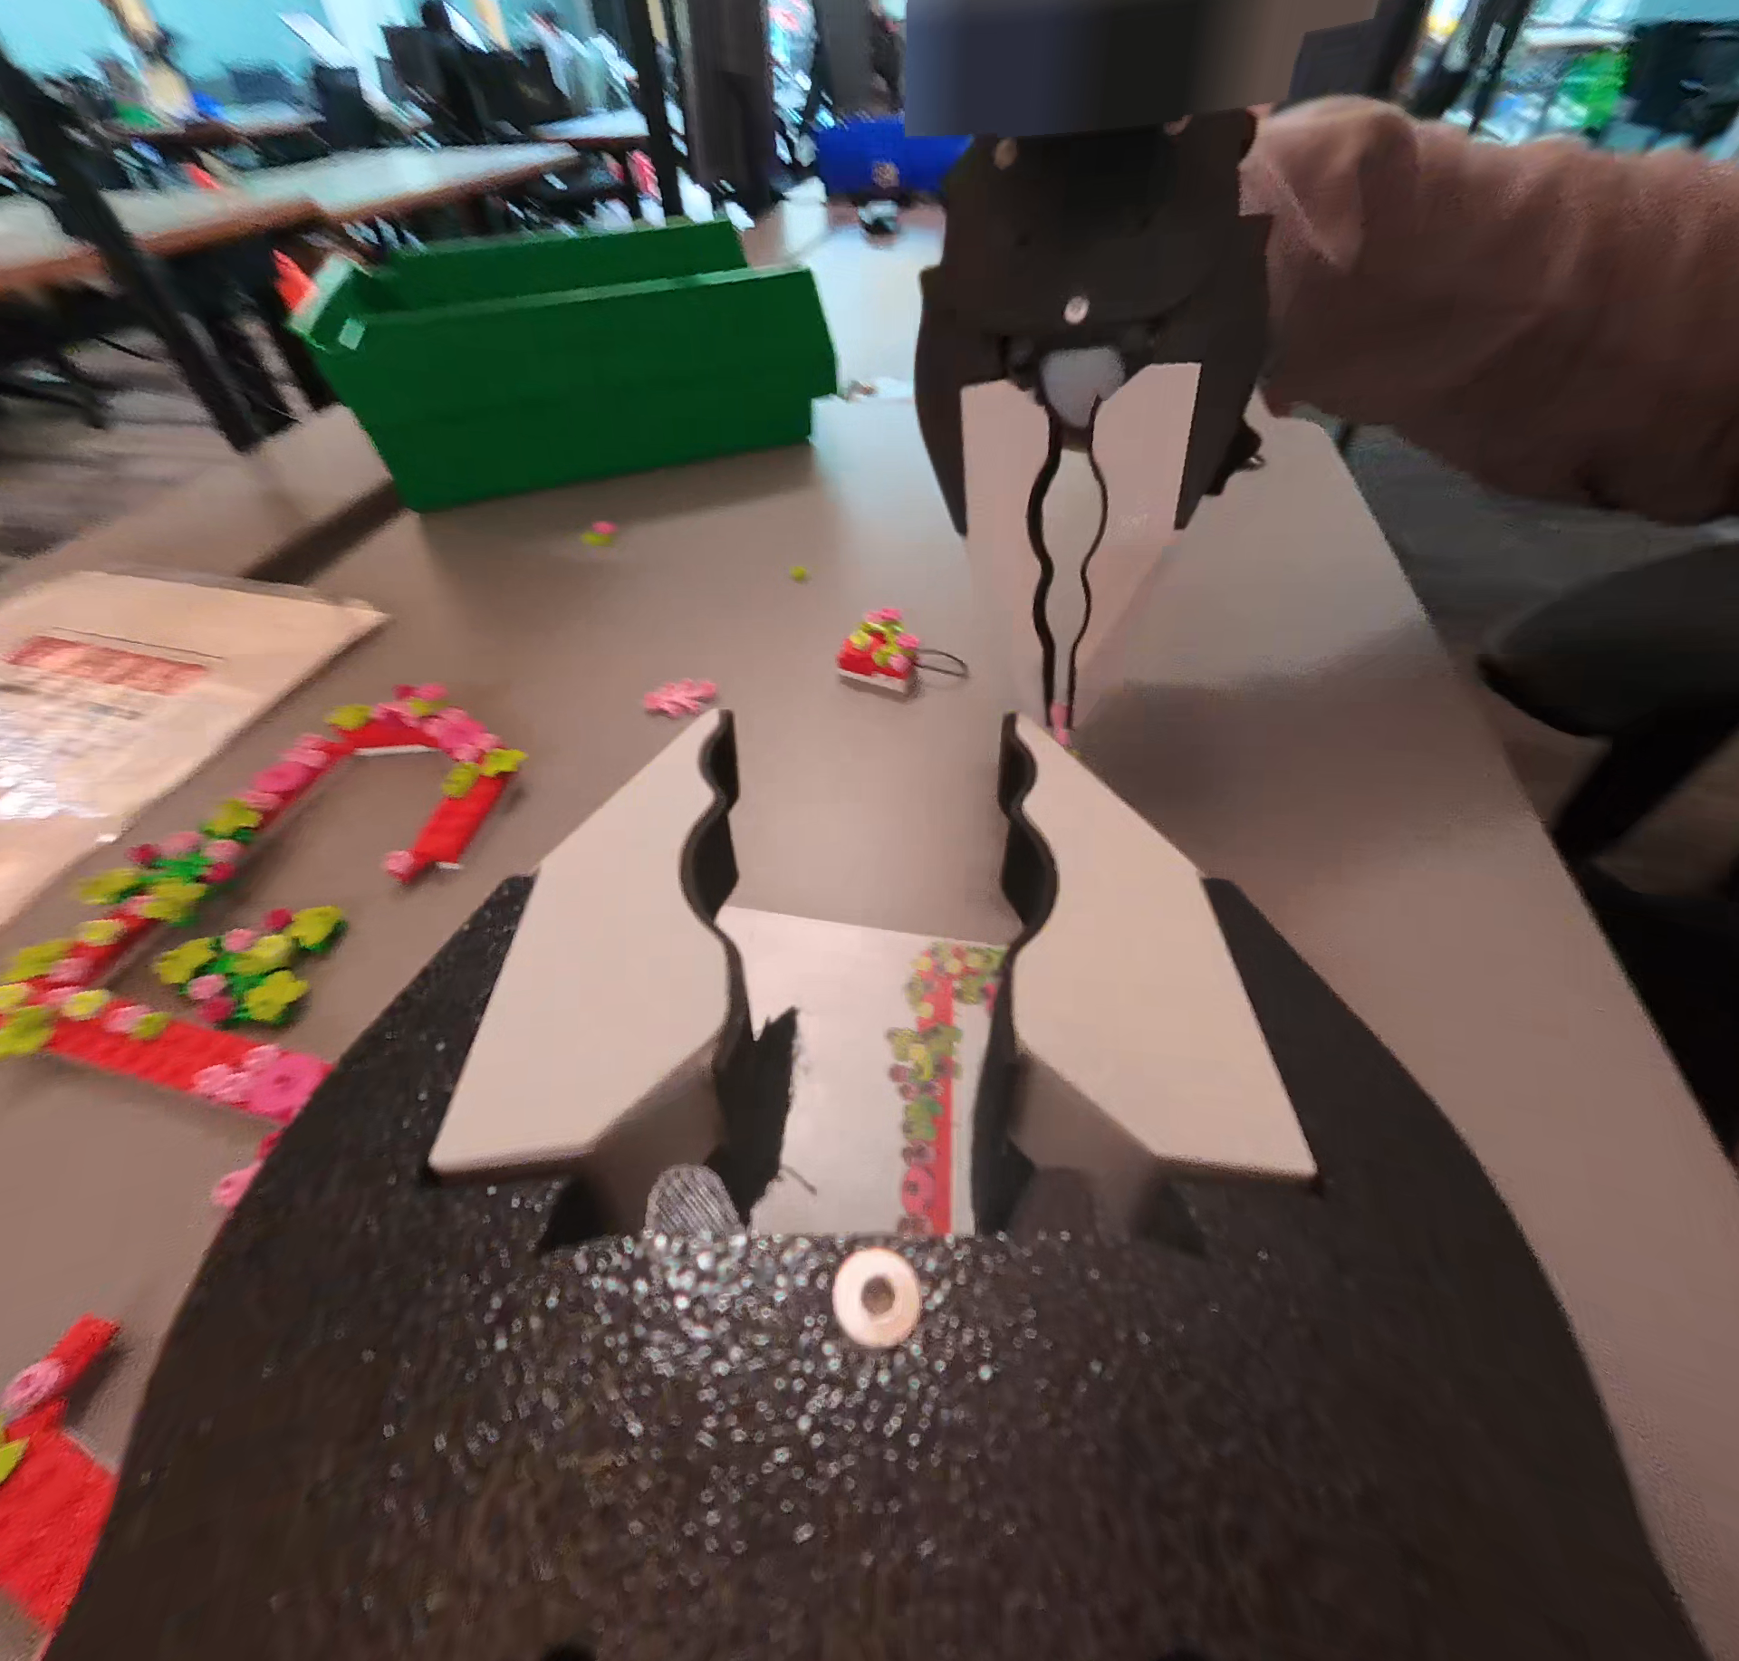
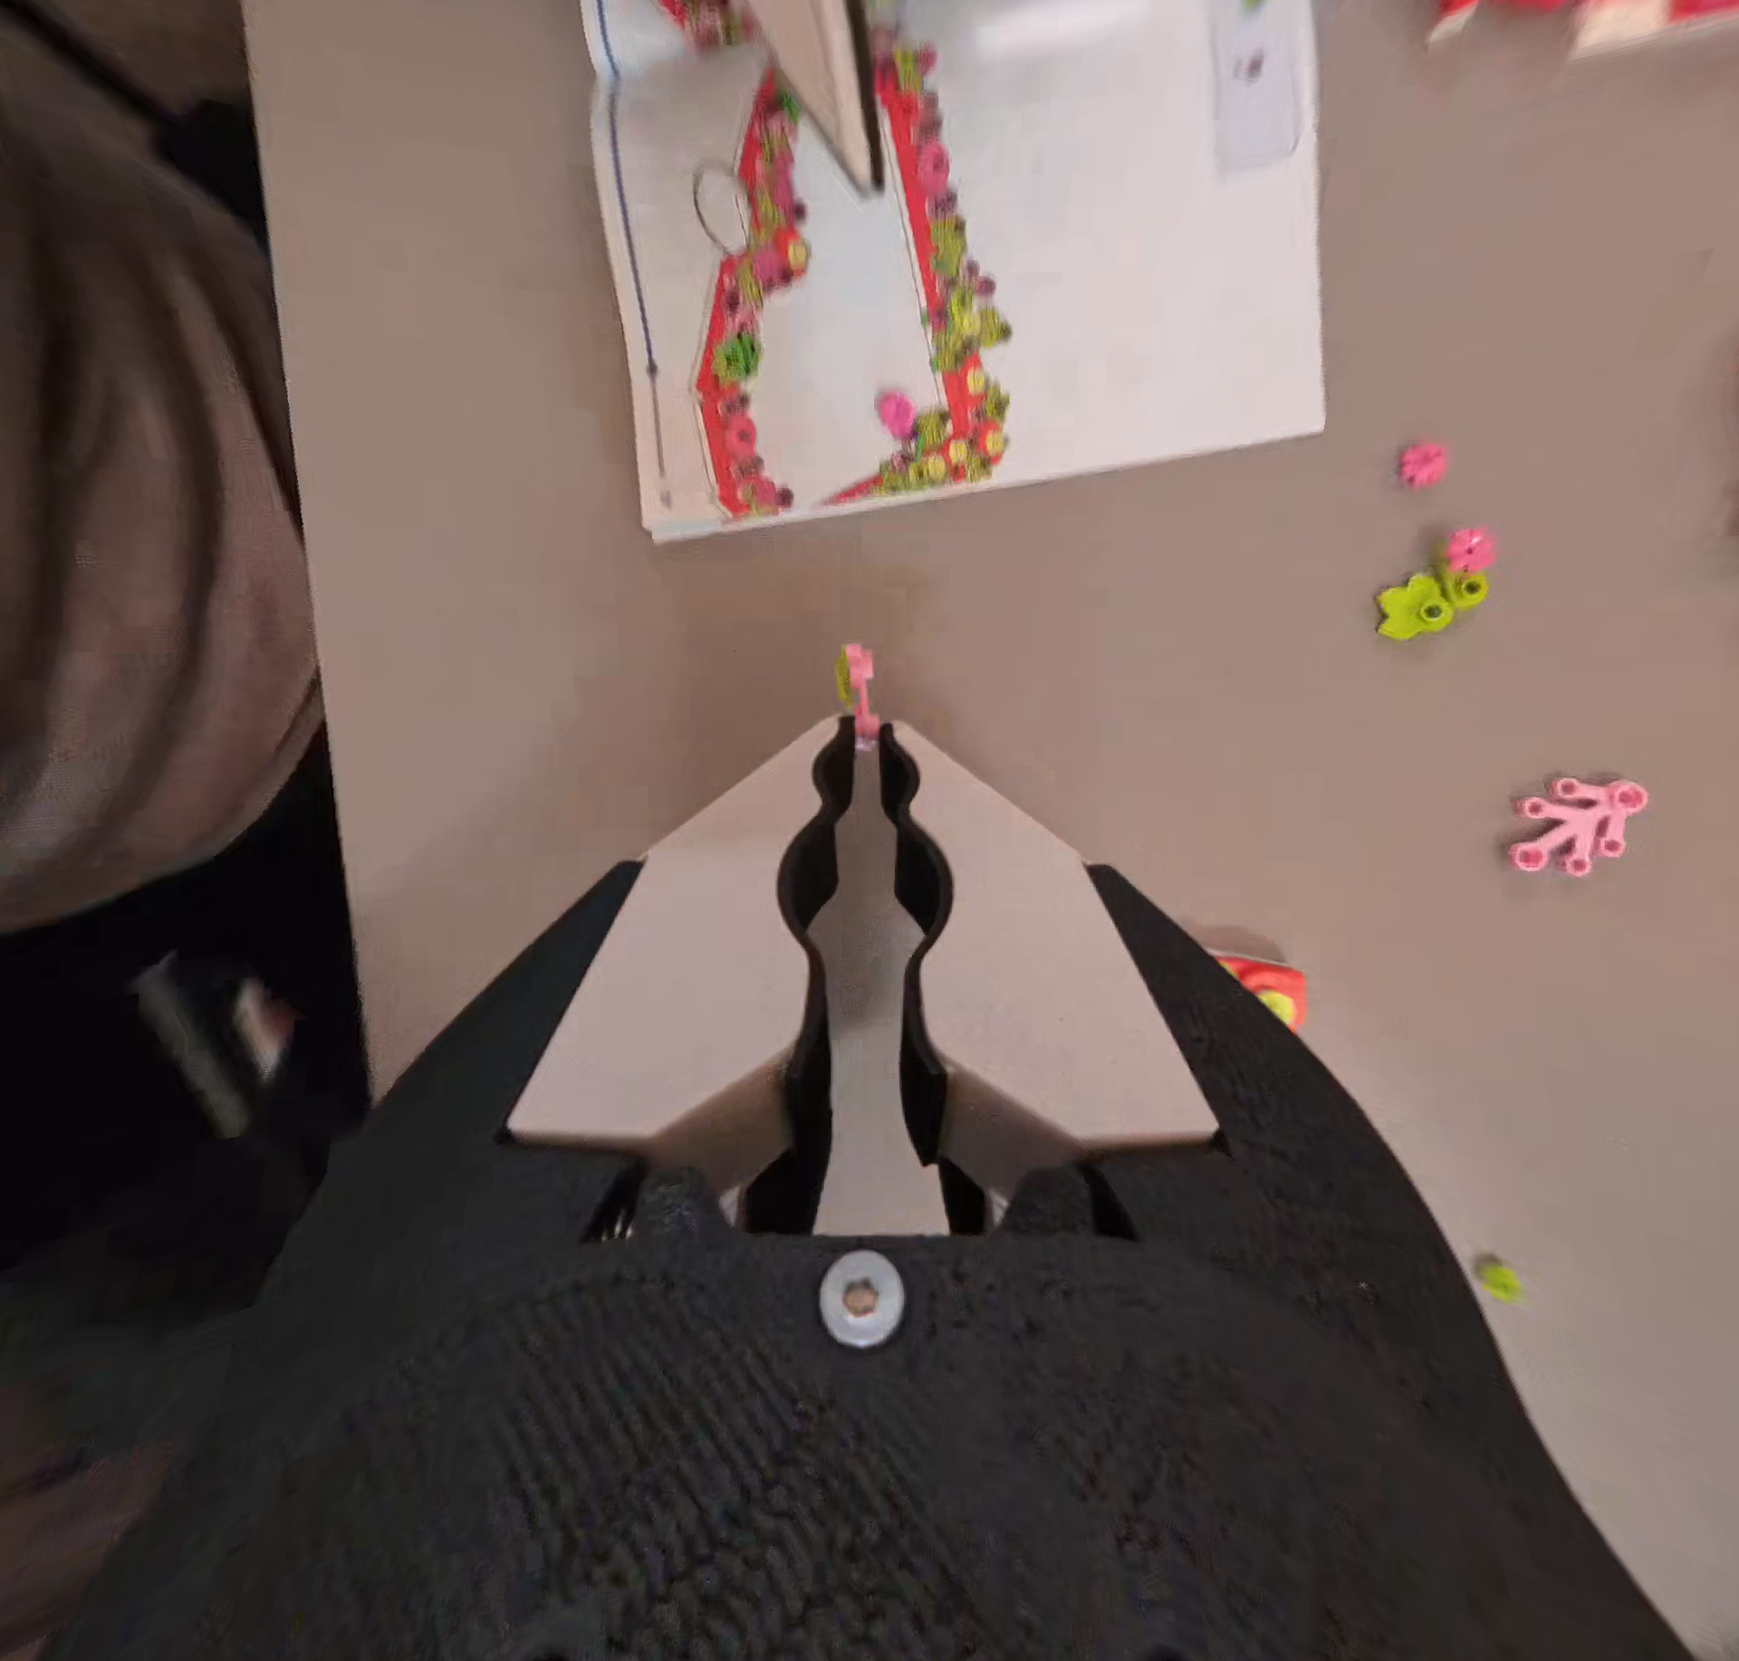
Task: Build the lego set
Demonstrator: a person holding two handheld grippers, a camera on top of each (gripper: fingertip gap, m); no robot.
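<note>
My right gripper (image 2: pixel 866 729) is shut on a small pink and lime flower piece (image 2: pixel 858 682), held by its tips just above the grey table (image 2: pixel 1176 675). In the left wrist view the right gripper (image 1: pixel 1061 722) points down with the pink piece at its tip. My left gripper (image 1: pixel 866 731) is open and empty, hovering over the instruction booklet (image 1: pixel 847 1051), its fingertips near the right gripper's tip. One left finger (image 2: pixel 809 44) shows above the booklet (image 2: pixel 1129 251). A red arch with flowers (image 1: pixel 423 769) lies to the left. A small red build (image 1: pixel 880 651) sits ahead.
A green bin (image 1: pixel 574 364) stands at the back. A plastic bag with paper (image 1: pixel 141 675) lies at the left. Loose pieces lie right of the booklet: a pink branch (image 2: pixel 1576 825), a lime leaf (image 2: pixel 1416 604), a pink flower (image 2: pixel 1421 463). The table edge (image 2: pixel 292 581) runs beside a person's sleeve (image 2: pixel 122 487).
</note>
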